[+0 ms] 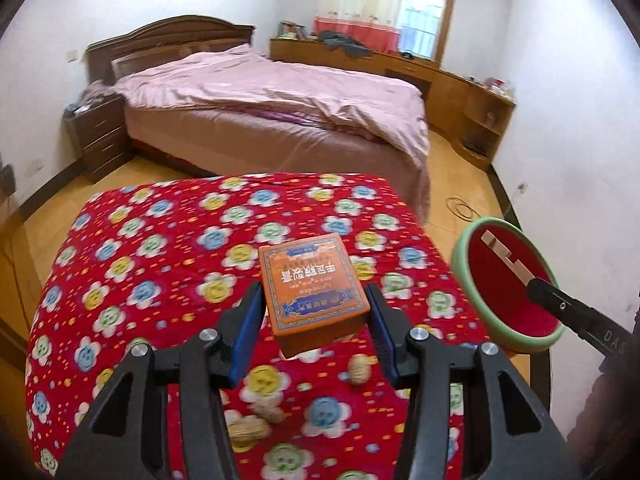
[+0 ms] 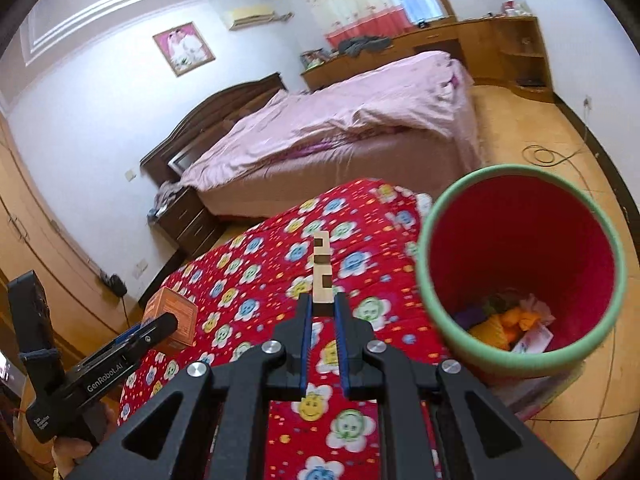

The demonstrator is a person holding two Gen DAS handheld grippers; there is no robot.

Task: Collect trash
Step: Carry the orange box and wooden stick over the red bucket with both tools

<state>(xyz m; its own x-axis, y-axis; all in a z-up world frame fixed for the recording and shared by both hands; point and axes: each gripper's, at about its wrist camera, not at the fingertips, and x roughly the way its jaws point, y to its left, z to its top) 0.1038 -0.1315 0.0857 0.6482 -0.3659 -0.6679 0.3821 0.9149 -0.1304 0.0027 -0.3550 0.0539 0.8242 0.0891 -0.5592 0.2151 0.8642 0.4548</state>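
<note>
The bed (image 1: 256, 108) with its pink cover fills the far room in both views, but only the right wrist view shows the framed picture (image 2: 184, 48) on the wall above the dark headboard. Nearer, the red flowered quilt (image 1: 160, 248) spreads under both grippers. The bin (image 2: 520, 272), red inside with a green rim, stands just off the quilt's right edge; the right wrist view looks down into it and shows crumpled orange and pale scraps at its bottom, while the left wrist view catches only its tilted mouth, with nothing of the contents. The left gripper (image 1: 316, 308) holds an orange box (image 1: 314, 284) between its blue pads, the jaws standing partly apart at the box's width, the box lifted clear of the quilt; the right wrist view shows the same box (image 2: 176, 316) from the side, at the far left. The right gripper (image 2: 322, 312) is nearly closed on a thin pale strip with dark squares (image 2: 322, 272), which sticks up past the fingertips over the quilt, left of the bin; in the left wrist view that strip (image 1: 506, 256) appears in front of the bin's mouth. Only the left wrist view shows the peanuts (image 1: 248, 428) lying on the quilt below the box, three shells near one another.
</note>
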